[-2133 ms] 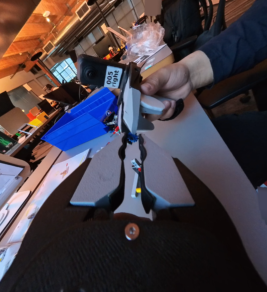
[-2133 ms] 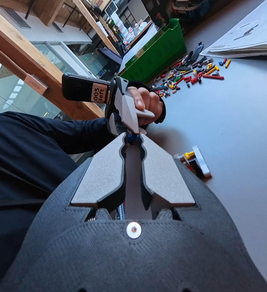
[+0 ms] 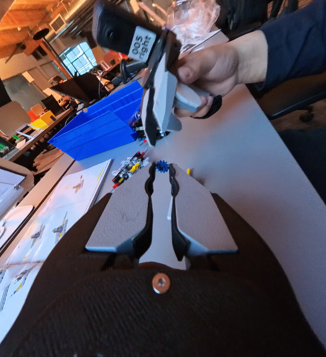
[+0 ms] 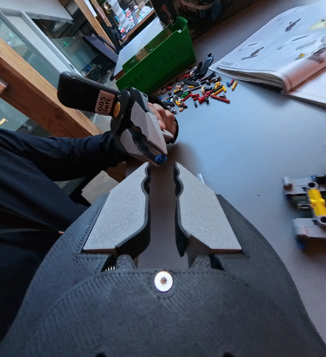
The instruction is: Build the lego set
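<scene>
We are pinching the blue gear (image 3: 160,165) by its teeth in the left gripper (image 3: 161,167) above the bench (image 3: 235,173), right gripper (image 4: 161,167) standing empty and apart, and we are judging it liable to slip.

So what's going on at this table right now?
A person works at a grey table with a handheld gripper in each hand. The left gripper is shut on a small blue gear, held at its tips above the table. The right gripper is open with nothing between its fingers, just short of the gear. A half-built brick model, loose bricks and an open booklet lie around.
</scene>
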`<state>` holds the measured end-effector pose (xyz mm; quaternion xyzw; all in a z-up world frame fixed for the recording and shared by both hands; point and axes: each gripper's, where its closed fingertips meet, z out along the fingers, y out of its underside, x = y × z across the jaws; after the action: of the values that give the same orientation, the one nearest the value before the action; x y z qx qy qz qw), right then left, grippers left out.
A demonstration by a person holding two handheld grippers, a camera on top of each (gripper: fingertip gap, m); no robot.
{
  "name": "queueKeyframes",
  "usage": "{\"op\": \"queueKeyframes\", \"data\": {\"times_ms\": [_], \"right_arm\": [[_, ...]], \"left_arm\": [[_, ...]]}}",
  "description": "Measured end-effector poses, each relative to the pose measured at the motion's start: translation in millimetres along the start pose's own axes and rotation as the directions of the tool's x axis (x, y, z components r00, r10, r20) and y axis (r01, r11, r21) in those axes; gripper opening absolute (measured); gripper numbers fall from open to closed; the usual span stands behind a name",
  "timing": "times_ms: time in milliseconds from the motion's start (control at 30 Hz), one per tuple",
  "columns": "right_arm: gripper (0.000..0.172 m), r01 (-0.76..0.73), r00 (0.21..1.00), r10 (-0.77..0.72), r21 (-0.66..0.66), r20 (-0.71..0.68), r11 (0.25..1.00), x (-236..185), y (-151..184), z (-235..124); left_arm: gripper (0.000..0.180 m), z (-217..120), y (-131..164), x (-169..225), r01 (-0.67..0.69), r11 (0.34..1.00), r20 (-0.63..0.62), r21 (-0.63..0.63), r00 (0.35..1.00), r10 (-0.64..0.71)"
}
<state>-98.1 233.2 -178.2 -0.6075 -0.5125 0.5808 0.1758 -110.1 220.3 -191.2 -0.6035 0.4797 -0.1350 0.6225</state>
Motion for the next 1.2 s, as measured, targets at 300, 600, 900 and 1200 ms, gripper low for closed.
{"op": "queueKeyframes", "data": {"times_ms": [300,600,900,1200], "right_arm": [[0.036,0.232,0.916,-0.298,-0.253,-0.269,0.939,49,43,-20],[0.033,0.315,0.859,-0.445,-0.423,-0.254,0.849,67,71,-4],[0.009,0.365,0.835,-0.503,-0.461,-0.221,0.809,72,71,5],[0.000,0.426,0.814,-0.548,-0.441,-0.193,0.790,63,71,5]], "left_arm": [[0.011,-2,15,-22,0.163,0.985,0.067,-0.051,0.985,-0.160],[0.011,-8,17,-33,0.381,0.924,0.026,-0.018,0.924,-0.381],[0.011,-8,18,-32,0.384,0.923,0.014,-0.023,0.923,-0.384],[0.011,-8,18,-32,0.392,0.920,0.011,-0.022,0.920,-0.392]]}}
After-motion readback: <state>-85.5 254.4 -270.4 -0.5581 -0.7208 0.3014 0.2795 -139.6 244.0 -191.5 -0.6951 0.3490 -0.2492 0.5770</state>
